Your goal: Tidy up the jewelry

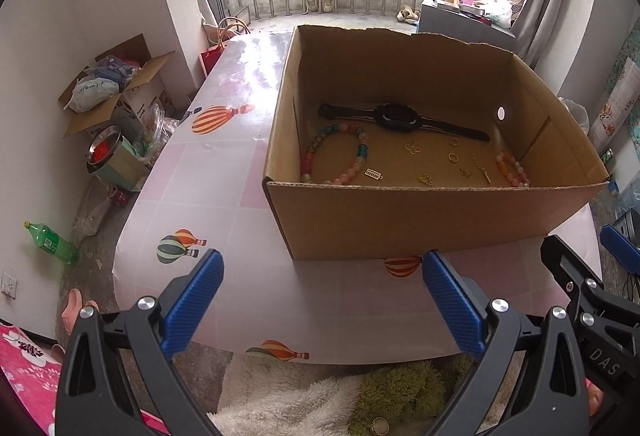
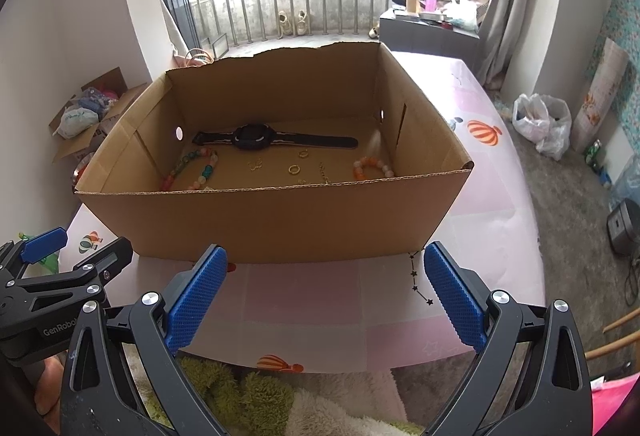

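I have both grippers held back over the near table edge, and both stand spread wide with nothing between the blue pads. The left gripper (image 1: 322, 288) sits low centre in its own view, the right gripper (image 2: 326, 286) low centre in its view.

All the jewelry I can see lies on the floor of the open brown cardboard box (image 1: 400, 212), which fills the middle of both frames, beyond the fingertips and past its near wall. So any reach has to go up over that wall and then down.

The black wristwatch with flat strap (image 1: 400, 120) lies toward the back of the box, its long axis running left to right across the frame, crosswise to my fingers. The long multicoloured bead necklace (image 1: 316, 152) sits at the left of the box floor, nearer my left gripper, I judge. The short orange and white bead bracelet (image 2: 370, 166) lies at the right, closer to my right gripper. Small gold rings and charms (image 1: 452, 156) are scattered between them.
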